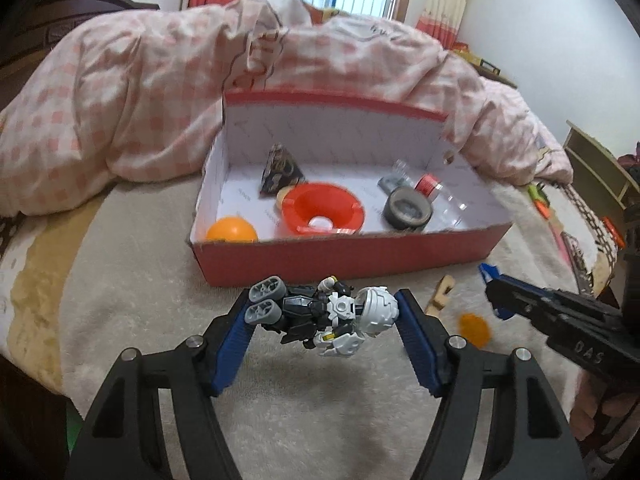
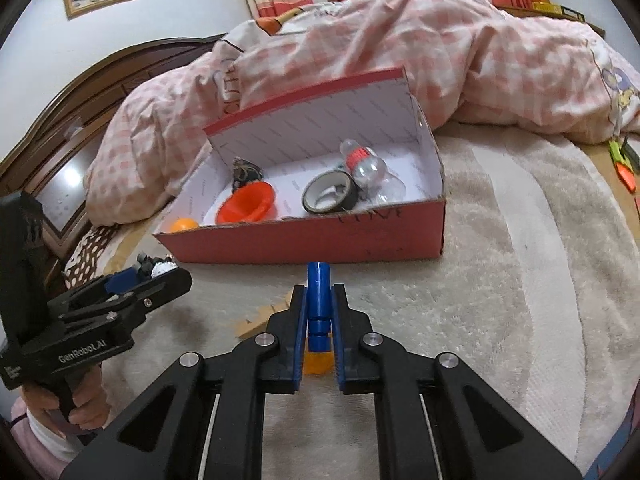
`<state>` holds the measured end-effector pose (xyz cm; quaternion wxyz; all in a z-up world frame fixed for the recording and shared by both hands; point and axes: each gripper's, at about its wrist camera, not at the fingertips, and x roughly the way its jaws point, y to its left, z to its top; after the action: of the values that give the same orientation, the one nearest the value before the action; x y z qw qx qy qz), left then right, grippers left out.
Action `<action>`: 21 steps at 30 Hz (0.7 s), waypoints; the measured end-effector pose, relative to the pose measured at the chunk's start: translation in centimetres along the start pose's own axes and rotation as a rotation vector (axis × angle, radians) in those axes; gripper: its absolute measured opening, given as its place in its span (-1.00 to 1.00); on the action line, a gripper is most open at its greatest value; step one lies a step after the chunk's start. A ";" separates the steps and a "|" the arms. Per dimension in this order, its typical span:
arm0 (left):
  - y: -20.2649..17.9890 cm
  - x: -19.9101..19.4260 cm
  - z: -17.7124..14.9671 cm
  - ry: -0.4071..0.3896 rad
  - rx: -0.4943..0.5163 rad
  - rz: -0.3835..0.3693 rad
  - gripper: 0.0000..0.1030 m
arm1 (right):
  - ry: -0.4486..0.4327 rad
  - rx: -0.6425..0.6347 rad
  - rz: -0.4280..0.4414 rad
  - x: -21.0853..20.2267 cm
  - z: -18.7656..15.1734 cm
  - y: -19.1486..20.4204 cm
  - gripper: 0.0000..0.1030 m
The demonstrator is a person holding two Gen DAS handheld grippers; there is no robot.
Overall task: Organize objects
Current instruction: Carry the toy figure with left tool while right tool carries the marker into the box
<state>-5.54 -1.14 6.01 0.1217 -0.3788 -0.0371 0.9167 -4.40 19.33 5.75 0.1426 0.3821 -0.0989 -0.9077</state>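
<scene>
My left gripper (image 1: 323,312) is shut on a grey, black and white toy robot (image 1: 320,314), held just in front of the red box (image 1: 348,258); it also shows in the right wrist view (image 2: 150,274). My right gripper (image 2: 319,300) is shut on a blue cylindrical piece (image 2: 319,308), above the rug in front of the box (image 2: 312,240); it shows at the right in the left wrist view (image 1: 490,284). The box holds an orange ball (image 1: 231,231), an orange funnel (image 1: 323,208), a tape roll (image 1: 408,207), a clear bottle (image 1: 436,190) and a dark pouch (image 1: 280,170).
A wooden clothespin (image 1: 440,294) and an orange disc (image 1: 474,329) lie on the cream rug (image 2: 500,280). A pink checked quilt (image 1: 160,92) is heaped behind the box. A dark wooden headboard (image 2: 80,120) stands left. Orange and green items (image 2: 622,164) lie at the right.
</scene>
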 end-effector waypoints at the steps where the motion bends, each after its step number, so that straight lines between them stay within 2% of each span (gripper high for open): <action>1: -0.1 -0.4 0.2 -0.010 0.002 -0.002 0.35 | -0.008 -0.008 0.003 -0.3 0.1 0.2 -0.75; 9: -0.7 -1.3 2.1 -0.063 0.030 0.004 0.35 | -0.061 -0.054 0.008 -1.2 1.5 1.2 -0.75; 21: -0.6 1.1 5.3 -0.086 0.044 0.014 0.35 | -0.105 -0.083 -0.003 -0.1 4.3 1.1 -0.75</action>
<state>-9.90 -0.12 9.08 0.1219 -0.3364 -0.0193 0.9336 -7.25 18.62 9.15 0.1513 0.3277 -0.0681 -0.9301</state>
